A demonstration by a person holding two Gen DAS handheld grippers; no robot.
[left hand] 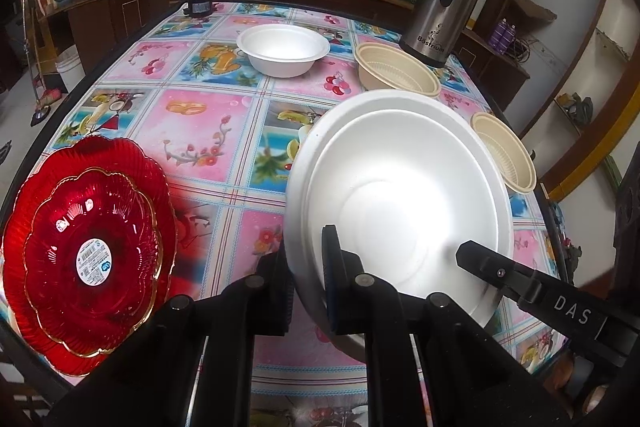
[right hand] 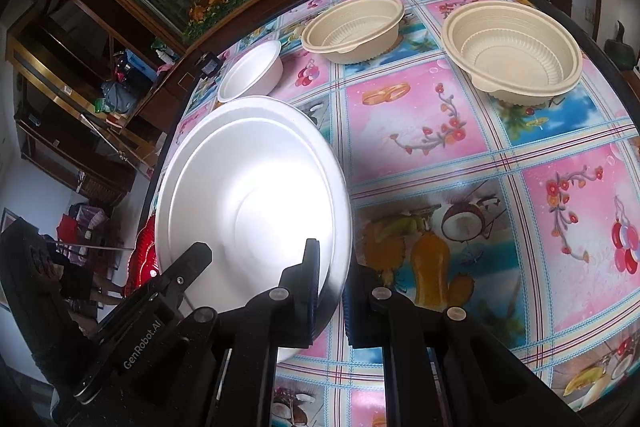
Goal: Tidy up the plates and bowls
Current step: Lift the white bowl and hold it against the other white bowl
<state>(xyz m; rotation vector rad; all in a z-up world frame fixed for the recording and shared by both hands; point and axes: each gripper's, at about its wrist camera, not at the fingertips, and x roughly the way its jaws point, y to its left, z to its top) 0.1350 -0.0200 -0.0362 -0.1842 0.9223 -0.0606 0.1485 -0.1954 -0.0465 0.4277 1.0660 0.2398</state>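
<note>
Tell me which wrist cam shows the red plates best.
Left wrist. The red plates sit whole at lower left on the table, a smaller one nested in a larger, label sticker visible. The right wrist view shows only a red sliver behind the white plate and the left gripper.

A large white foam plate [left hand: 400,187] hangs tilted above the worktop, a red scalloped glass dish [left hand: 88,259] lies near left, a small white bowl [left hand: 283,49] stands far, and two ribbed beige bowls [left hand: 396,73] [left hand: 505,151] sit right.
</note>
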